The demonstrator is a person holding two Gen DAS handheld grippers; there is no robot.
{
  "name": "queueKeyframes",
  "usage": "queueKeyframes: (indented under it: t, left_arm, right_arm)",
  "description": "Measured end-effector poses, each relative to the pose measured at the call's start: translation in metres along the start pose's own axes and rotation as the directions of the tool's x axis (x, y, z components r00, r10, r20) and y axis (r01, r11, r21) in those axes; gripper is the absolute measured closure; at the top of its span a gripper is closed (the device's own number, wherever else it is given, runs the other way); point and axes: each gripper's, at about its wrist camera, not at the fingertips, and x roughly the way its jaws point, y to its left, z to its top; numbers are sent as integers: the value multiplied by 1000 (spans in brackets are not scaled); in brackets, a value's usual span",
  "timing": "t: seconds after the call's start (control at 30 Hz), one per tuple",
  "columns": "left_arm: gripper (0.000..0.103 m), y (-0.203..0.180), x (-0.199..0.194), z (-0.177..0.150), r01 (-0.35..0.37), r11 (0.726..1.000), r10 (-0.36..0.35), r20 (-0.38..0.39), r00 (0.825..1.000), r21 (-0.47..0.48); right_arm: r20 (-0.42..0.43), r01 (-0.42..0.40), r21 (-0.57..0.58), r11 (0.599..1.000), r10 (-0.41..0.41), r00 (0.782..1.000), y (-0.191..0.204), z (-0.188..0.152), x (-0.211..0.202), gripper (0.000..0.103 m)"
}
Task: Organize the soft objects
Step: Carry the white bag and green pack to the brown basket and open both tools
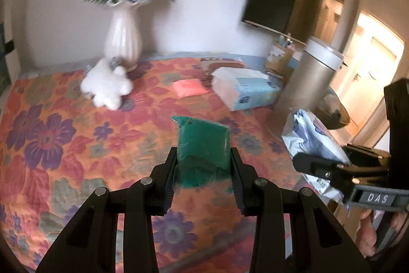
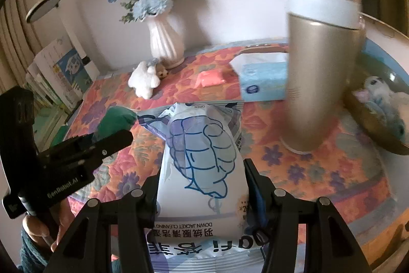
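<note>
My left gripper point(image 1: 203, 154) is shut on a green soft packet point(image 1: 202, 134), which hangs above the flowered tablecloth point(image 1: 64, 145). My right gripper point(image 2: 202, 170) is shut on a white-and-blue pack of cleaning wipes point(image 2: 204, 145), also lifted off the table. The left wrist view shows the right gripper point(image 1: 329, 168) at the right edge with the wipes pack point(image 1: 314, 140) in it. Seen from the right wrist, the left gripper point(image 2: 107, 142) is at the left with the green packet point(image 2: 115, 119).
A white plush toy point(image 1: 107, 88) lies by a white vase point(image 1: 122, 37) of blue flowers. A pink packet point(image 1: 189, 88) and a blue tissue pack point(image 1: 242, 91) lie further back. A tall gold cylinder point(image 2: 319, 73) stands right; beyond it, a bowl point(image 2: 370, 129) holding plush toys.
</note>
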Motion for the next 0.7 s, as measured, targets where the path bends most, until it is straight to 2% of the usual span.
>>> queueKeyframes:
  t: [0.4,0.7]
  left_arm:
    - [68,-71,4,-4,100,989,-97,-33,995,109]
    - [68,-147,13,-9,209,950,-196,-80,977,232]
  right_arm:
    - [55,55,32,998,-57,997,-42,-8,-58,50]
    - [107,50,117,992,-62,992,-102,-16,-100,50]
